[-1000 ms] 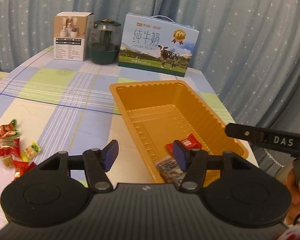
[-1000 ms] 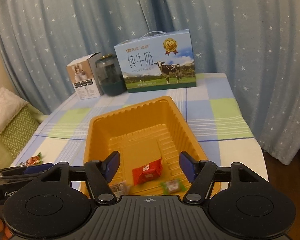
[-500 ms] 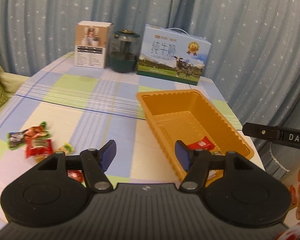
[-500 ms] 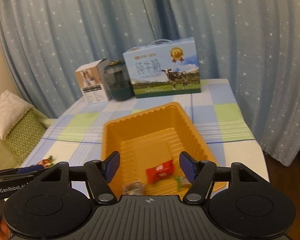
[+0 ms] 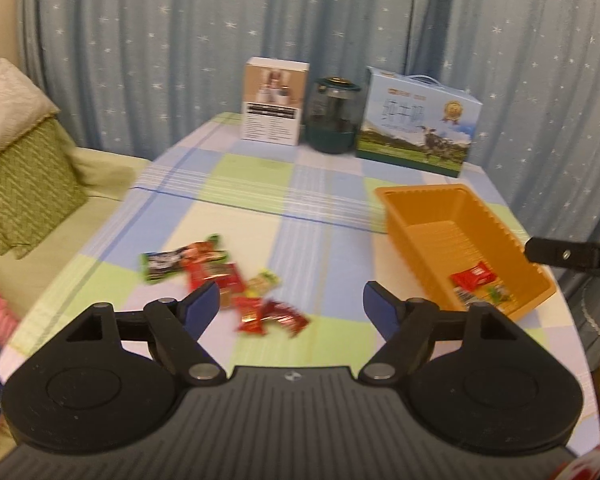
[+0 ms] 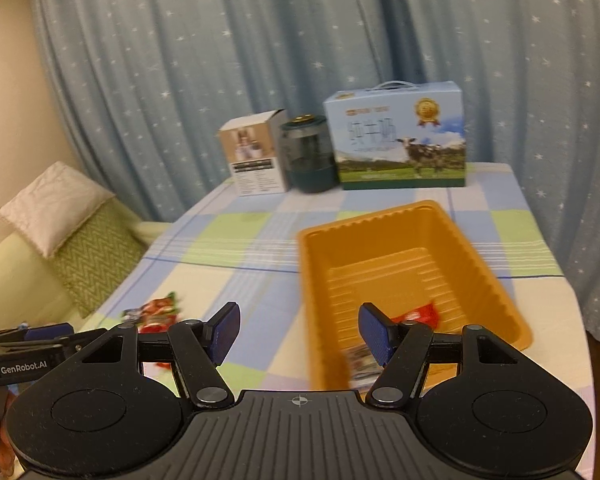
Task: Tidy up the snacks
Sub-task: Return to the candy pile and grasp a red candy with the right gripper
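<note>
A: Snacks (image 5: 224,276) lie loose on the cloth (image 5: 320,196), a heap at about ten o'clock from the left gripper (image 5: 291,306). A few more sit in the tray's (image 5: 428,248) near end, at two o'clock.

B: And that gripper's jaws?

A: They have just been opening; they stand wide apart with nothing between them, above the table.

B: The right gripper (image 6: 299,332)?

A: Jaws parted too, empty. The tray (image 6: 388,240) is at one o'clock from it, with a red packet (image 6: 418,314) inside, behind its right finger. The loose heap (image 6: 156,310) is at ten o'clock.

B: What's at the far edge?

A: At twelve o'clock, a small box (image 5: 275,100), a dark jar (image 5: 332,116) and a milk carton (image 5: 418,128) in a row, each just beside the next, against the curtain (image 5: 180,40).
</note>
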The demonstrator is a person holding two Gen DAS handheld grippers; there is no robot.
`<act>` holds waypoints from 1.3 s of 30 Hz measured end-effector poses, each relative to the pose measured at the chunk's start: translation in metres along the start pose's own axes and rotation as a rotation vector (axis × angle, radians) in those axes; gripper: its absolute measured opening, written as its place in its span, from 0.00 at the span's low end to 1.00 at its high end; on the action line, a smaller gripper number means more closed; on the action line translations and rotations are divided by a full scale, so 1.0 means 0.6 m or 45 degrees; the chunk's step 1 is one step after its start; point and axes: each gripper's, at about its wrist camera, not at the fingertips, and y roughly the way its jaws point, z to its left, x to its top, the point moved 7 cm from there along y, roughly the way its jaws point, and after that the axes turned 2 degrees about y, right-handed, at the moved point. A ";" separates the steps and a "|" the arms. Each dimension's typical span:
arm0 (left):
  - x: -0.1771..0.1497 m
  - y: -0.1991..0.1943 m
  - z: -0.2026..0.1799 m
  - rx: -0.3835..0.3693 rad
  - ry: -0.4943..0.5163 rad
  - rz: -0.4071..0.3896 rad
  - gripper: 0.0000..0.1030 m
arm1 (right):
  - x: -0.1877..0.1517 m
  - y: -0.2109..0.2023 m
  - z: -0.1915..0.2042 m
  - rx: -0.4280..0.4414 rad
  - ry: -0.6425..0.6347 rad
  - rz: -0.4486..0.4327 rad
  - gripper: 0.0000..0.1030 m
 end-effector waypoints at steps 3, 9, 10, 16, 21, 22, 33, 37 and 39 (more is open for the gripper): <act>-0.011 -0.017 0.032 0.040 0.000 0.000 0.78 | -0.005 0.004 0.032 0.025 -0.030 0.017 0.64; -0.028 -0.033 0.086 0.106 -0.031 0.008 0.86 | -0.017 0.027 0.086 0.071 -0.093 0.048 0.64; -0.030 -0.032 0.092 0.109 -0.033 0.011 0.87 | -0.019 0.032 0.094 0.076 -0.107 0.053 0.64; -0.032 -0.015 0.110 0.088 -0.062 0.017 0.93 | -0.041 0.070 0.126 0.108 -0.167 0.087 0.64; -0.035 0.022 0.115 0.096 -0.005 0.047 0.93 | -0.067 0.121 0.137 0.119 -0.211 0.138 0.64; -0.037 0.031 0.117 0.111 0.004 0.052 0.93 | -0.073 0.133 0.138 0.126 -0.220 0.149 0.64; -0.065 0.130 0.147 0.203 -0.021 0.049 0.93 | -0.132 0.265 0.153 0.200 -0.364 0.279 0.63; -0.088 0.156 0.157 0.175 -0.063 0.101 0.92 | -0.137 0.306 0.157 0.225 -0.412 0.310 0.52; -0.080 0.158 0.160 0.156 -0.068 0.074 0.92 | -0.139 0.323 0.158 0.241 -0.435 0.319 0.50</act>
